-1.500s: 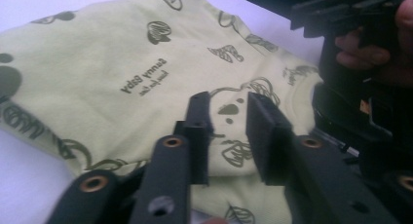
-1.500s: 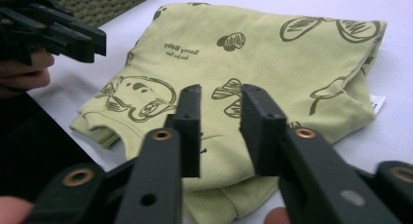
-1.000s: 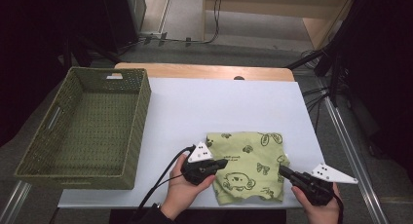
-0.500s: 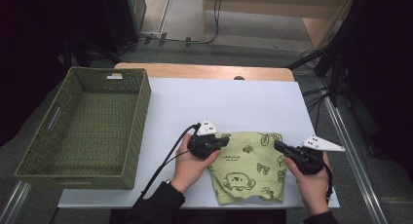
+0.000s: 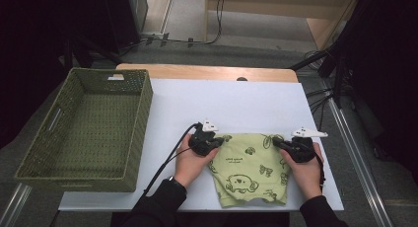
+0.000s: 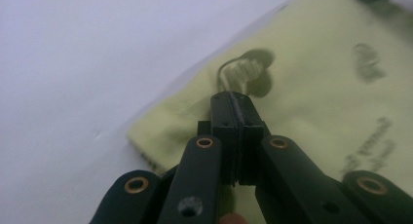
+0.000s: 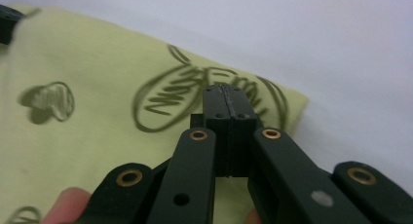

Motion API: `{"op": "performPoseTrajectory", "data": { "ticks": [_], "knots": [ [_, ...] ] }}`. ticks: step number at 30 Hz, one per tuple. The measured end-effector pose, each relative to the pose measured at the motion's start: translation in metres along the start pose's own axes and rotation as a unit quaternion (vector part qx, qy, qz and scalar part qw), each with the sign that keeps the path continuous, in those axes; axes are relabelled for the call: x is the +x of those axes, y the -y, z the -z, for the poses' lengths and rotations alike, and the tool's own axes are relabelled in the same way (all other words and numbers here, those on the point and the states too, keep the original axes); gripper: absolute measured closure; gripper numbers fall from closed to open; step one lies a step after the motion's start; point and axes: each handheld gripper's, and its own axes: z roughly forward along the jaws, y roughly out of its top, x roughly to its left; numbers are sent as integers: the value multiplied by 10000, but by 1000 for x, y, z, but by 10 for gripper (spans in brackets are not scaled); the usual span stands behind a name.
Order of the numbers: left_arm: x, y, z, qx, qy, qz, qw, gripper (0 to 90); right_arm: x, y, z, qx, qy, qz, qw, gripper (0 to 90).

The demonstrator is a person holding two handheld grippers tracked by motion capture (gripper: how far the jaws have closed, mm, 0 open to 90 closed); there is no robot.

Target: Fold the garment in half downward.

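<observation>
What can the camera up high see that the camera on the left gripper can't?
The high view alone takes in the green woven basket, both hands, and the right gripper at the cloth's far right corner. The left gripper view alone shows, close up, the left gripper with its jaws pressed shut above the cloth. Both share the yellow-green printed cloth and the white table.

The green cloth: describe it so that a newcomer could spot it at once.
Start at the white table; a woven basket fills its left side. Right of it, at the near edge, lies the green cloth, flat, soft and printed with dark cartoon figures.
</observation>
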Motion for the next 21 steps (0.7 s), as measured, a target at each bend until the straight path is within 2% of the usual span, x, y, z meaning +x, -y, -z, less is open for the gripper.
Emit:
{"op": "performPoseTrajectory", "data": {
  "ticks": [1,4,6,8,11,13,16,21],
  "knots": [
    [3,0,1,-8,48,83,10000,885,-3,2,-1,36,34,-37,10000,876],
    [3,-1,3,-9,-42,37,10000,874,-9,5,-1,65,40,-212,9997,853],
    [6,-2,7,-49,-58,51,10000,834,-10,4,1,30,111,-153,9998,806],
    [10,-4,12,-171,-163,139,9996,789,-13,4,3,-77,101,-206,9997,764],
    [18,-6,17,-283,-365,237,9987,716,-18,3,5,-183,225,-303,9991,661],
    [23,-6,16,-241,-358,297,9986,663,-21,2,4,-171,283,-363,9988,598],
    [25,-4,14,-96,-318,262,9991,615,-23,-1,0,-88,274,-300,9991,546],
    [25,-1,9,5,-352,304,9989,583,-25,-3,-6,36,214,-220,9995,516]
  ]
}}
